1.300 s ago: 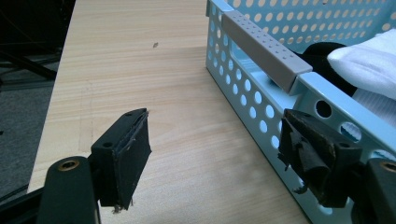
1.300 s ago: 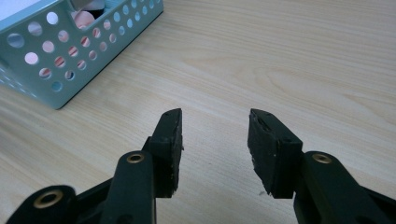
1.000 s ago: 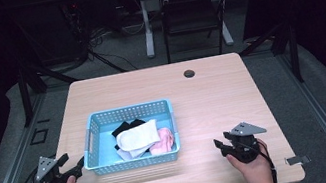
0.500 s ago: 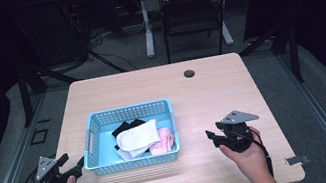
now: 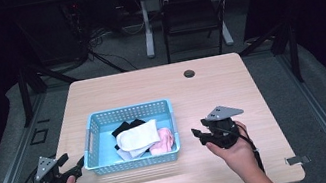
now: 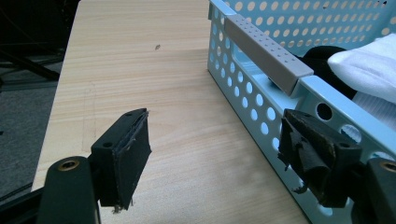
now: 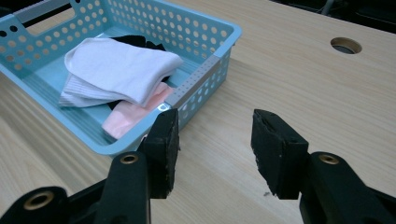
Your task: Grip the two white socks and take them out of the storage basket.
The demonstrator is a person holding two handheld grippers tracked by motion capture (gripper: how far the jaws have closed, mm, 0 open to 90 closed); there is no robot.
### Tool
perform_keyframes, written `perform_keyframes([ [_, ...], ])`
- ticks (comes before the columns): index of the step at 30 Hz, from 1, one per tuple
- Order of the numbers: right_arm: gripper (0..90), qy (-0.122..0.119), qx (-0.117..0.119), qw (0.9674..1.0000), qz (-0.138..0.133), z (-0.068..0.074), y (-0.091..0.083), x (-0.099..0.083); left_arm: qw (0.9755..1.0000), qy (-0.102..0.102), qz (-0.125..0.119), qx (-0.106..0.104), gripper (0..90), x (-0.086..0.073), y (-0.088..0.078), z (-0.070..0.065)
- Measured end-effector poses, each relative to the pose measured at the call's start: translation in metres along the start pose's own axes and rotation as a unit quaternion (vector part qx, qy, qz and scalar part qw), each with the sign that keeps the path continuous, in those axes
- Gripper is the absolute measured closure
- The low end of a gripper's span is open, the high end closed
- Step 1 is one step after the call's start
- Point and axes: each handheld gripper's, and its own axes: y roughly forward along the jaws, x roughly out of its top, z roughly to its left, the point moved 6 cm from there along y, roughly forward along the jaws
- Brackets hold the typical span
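Note:
A light blue perforated basket (image 5: 129, 110) stands on the left half of the wooden table (image 5: 216, 87). It holds a white sock (image 5: 137, 135) lying on top, a pink sock (image 5: 165, 140) and a black sock (image 5: 123, 127). My left gripper (image 5: 75, 166) rests at the basket's left end, open, with one jaw close to the basket wall (image 6: 243, 98) and bare table between the jaws. My right gripper (image 5: 198, 134) is held above the table just right of the basket, open and holding nothing. In the right gripper view the right gripper (image 7: 215, 140) points past the basket's corner (image 7: 205, 70), with the white sock (image 7: 116, 65) and pink sock (image 7: 135, 114) inside.
A round cable hole (image 5: 189, 73) sits near the table's far edge. A chair (image 5: 195, 9) and desk legs stand on the floor beyond the table. Bare wood (image 5: 265, 104) lies to the right of my right gripper.
My right gripper has moved left toward the basket and risen a little off the table. The left gripper and the socks have not moved.

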Motion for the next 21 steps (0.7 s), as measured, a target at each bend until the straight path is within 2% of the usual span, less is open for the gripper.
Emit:
perform_keyframes([
  [5,51.7,-0.012,0.002,0.9999,0.002,0.008,0.006,0.008,1.0000,0.001,0.004,0.000,24.6,0.000,0.000,0.000],
  [7,51.8,-0.012,0.010,0.9998,0.016,0.015,0.013,0.015,1.0000,0.001,0.003,0.000,24.6,0.000,0.000,0.000],
  [13,52.5,-0.024,0.016,0.9991,0.031,0.024,0.024,0.026,1.0000,0.001,0.003,0.000,24.6,0.000,0.000,0.001],
  [15,53.5,-0.021,0.025,0.9988,0.037,0.030,0.034,0.034,1.0000,0.001,0.003,0.000,24.6,0.000,-0.001,0.001],
  [18,54.5,-0.020,0.029,0.9985,0.042,0.033,0.039,0.040,1.0000,0.001,0.003,0.000,24.6,0.000,-0.001,0.001],
  [20,56.3,-0.013,0.033,0.9983,0.047,0.034,0.044,0.046,1.0000,0.001,0.003,-0.001,24.6,0.000,-0.001,0.001],
  [21,57.5,0.000,0.043,0.9977,0.053,0.037,0.050,0.051,1.0000,0.001,0.003,-0.001,24.6,0.000,-0.001,0.001],
])
